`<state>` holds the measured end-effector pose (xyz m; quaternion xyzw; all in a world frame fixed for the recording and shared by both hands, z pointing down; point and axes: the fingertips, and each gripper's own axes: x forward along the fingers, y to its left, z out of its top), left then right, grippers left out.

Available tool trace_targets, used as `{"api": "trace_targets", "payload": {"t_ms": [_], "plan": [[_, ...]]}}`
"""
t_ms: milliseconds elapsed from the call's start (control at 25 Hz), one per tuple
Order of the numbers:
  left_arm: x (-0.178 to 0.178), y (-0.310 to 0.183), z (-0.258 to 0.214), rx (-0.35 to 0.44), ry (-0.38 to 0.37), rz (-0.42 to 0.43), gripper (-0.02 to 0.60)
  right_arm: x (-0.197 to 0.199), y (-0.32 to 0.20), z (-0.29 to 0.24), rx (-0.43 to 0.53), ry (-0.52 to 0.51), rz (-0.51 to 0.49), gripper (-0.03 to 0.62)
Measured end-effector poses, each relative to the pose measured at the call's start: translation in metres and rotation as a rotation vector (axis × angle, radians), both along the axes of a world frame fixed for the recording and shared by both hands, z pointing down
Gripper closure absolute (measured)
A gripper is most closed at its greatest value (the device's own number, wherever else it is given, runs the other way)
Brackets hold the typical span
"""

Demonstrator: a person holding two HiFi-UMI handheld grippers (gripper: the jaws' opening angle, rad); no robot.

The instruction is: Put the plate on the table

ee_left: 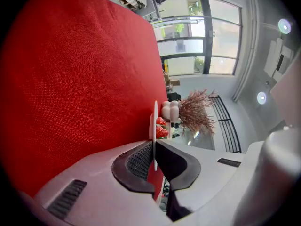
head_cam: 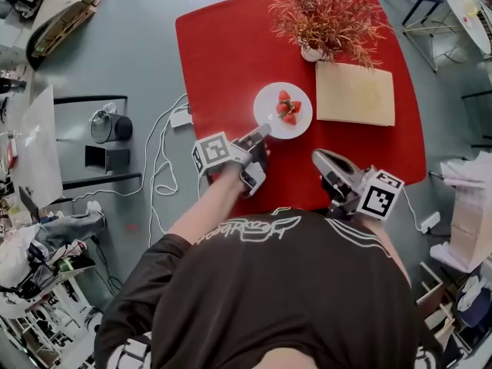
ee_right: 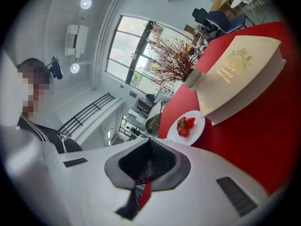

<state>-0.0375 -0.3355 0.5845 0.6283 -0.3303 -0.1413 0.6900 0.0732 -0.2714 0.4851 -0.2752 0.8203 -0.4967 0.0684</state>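
A white plate [head_cam: 269, 103] with strawberries [head_cam: 287, 108] is at the middle of the red table [head_cam: 223, 60]. My left gripper [head_cam: 263, 132] is shut on the plate's near rim. In the left gripper view the plate [ee_left: 154, 119] shows edge-on between the pads, close against the red cloth; I cannot tell whether it rests on it. My right gripper [head_cam: 320, 158] hovers over the table's near edge, to the right of the plate and apart from it. In the right gripper view its jaws [ee_right: 146, 161] are shut with nothing held, and the plate [ee_right: 194, 131] lies ahead.
A cream book [head_cam: 354, 92] lies on the table just right of the plate. Behind it stands a reddish dried plant [head_cam: 327, 14] in a white vase. Cables and a white adapter [head_cam: 181, 118] lie on the floor at the table's left.
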Motion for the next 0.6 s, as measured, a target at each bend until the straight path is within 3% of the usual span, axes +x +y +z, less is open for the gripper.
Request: {"api": "trace_targets", "payload": {"t_ms": [600], "plan": [[0.0050, 0.0002, 0.0100, -0.051, 0.023, 0.030, 0.560, -0.0036, 0.0073, 0.0042, -0.024, -0.039, 0.023, 0.586]]}}
